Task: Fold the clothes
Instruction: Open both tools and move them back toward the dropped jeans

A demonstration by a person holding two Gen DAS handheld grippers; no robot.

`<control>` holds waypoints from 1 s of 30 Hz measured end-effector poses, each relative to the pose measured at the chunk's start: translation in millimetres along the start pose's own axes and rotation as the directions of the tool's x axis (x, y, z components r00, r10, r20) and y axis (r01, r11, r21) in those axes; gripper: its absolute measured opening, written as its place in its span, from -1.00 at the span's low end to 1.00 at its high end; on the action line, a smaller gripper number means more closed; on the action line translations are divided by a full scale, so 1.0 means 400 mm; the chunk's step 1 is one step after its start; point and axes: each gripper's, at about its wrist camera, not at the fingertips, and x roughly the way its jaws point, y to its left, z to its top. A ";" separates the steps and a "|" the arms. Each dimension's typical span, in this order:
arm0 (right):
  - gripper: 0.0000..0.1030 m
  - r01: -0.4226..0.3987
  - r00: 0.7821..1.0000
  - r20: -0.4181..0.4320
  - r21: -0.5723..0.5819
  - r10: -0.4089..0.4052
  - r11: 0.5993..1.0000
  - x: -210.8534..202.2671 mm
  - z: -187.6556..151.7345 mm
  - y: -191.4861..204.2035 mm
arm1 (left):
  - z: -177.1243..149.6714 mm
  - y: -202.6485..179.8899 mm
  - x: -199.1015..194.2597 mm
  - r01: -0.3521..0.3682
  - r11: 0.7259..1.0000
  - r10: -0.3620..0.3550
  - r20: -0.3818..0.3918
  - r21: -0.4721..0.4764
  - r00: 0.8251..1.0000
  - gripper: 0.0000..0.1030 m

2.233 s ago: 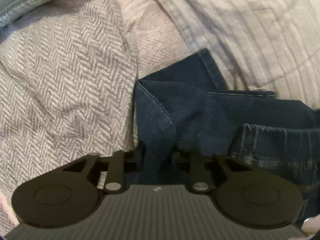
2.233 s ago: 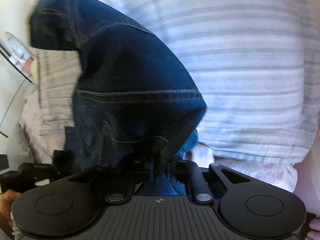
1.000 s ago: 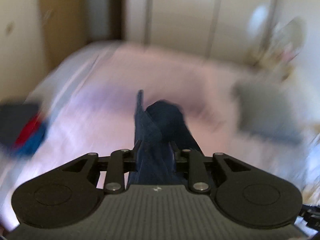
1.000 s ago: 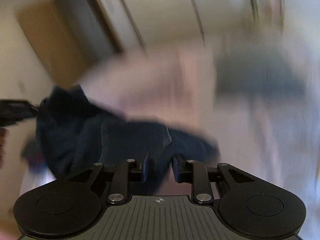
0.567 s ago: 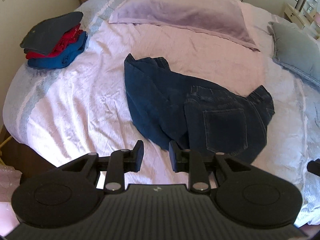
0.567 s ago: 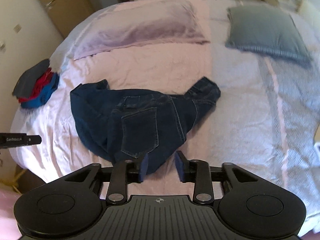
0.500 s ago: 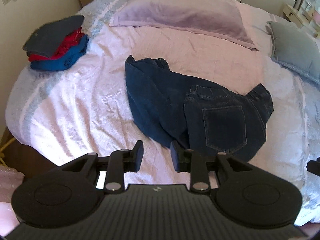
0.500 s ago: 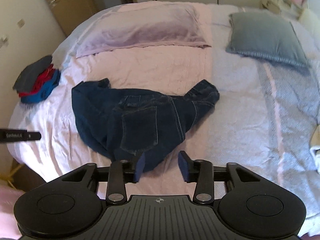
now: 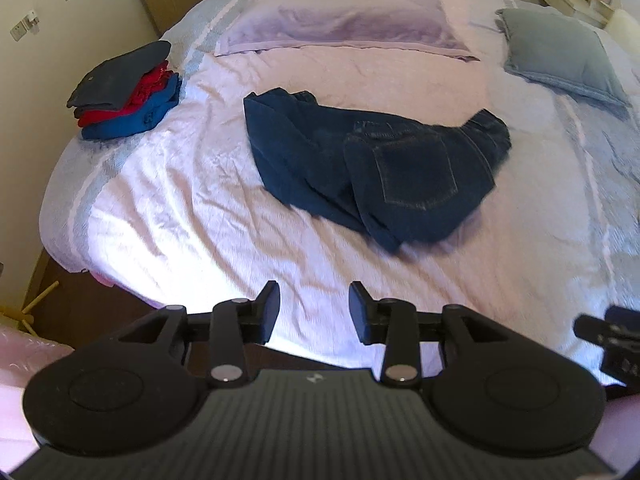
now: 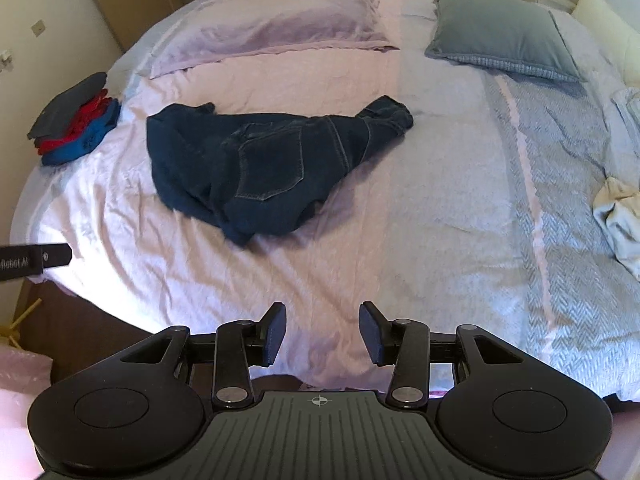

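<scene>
Two hand-held grippers, both held above the near edge of the bed (image 10: 400,240), well apart from the clothing. Left hand-held gripper (image 9: 314,312) spread wide, nothing between its fingers. Right hand-held gripper (image 10: 322,334) likewise spread wide and holding nothing. Dark blue jeans (image 10: 256,164) crumpled in a loose heap on the pale pink bedspread, back pocket facing up, toward the left half of the bed. Stack of folded clothes (image 9: 124,90) in dark grey, red and blue at the bed's left edge, apart from the jeans. Lilac pillow (image 10: 276,28) and grey pillow (image 10: 500,36) at the head. Pale crumpled garments (image 10: 618,216) at the right edge.
</scene>
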 end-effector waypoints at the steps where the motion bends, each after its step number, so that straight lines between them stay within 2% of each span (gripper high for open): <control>1: -0.14 -0.003 1.000 0.008 -0.010 0.003 1.000 -0.009 -0.009 0.005 | -0.015 0.000 -0.015 0.003 1.000 -0.003 0.006 0.001 1.000 -0.34; 8: -0.11 -0.002 0.999 0.032 -0.046 0.004 0.999 -0.041 -0.051 0.031 | -0.071 0.022 -0.082 -0.005 1.000 0.006 0.044 -0.030 0.999 -0.31; 17: -0.09 -0.021 0.998 0.062 -0.113 0.029 0.993 -0.055 -0.043 0.080 | -0.099 0.070 -0.114 -0.019 0.997 0.024 0.062 -0.080 0.998 -0.27; 24: -0.09 -0.036 0.997 0.057 -0.130 0.044 0.991 -0.028 -0.019 0.112 | -0.095 0.110 -0.091 -0.031 0.994 0.036 0.044 -0.103 0.998 -0.26; 30: -0.08 -0.022 0.998 0.055 -0.128 0.030 0.992 0.009 0.021 0.132 | -0.059 0.143 -0.042 -0.030 0.995 0.033 0.029 -0.100 0.999 -0.26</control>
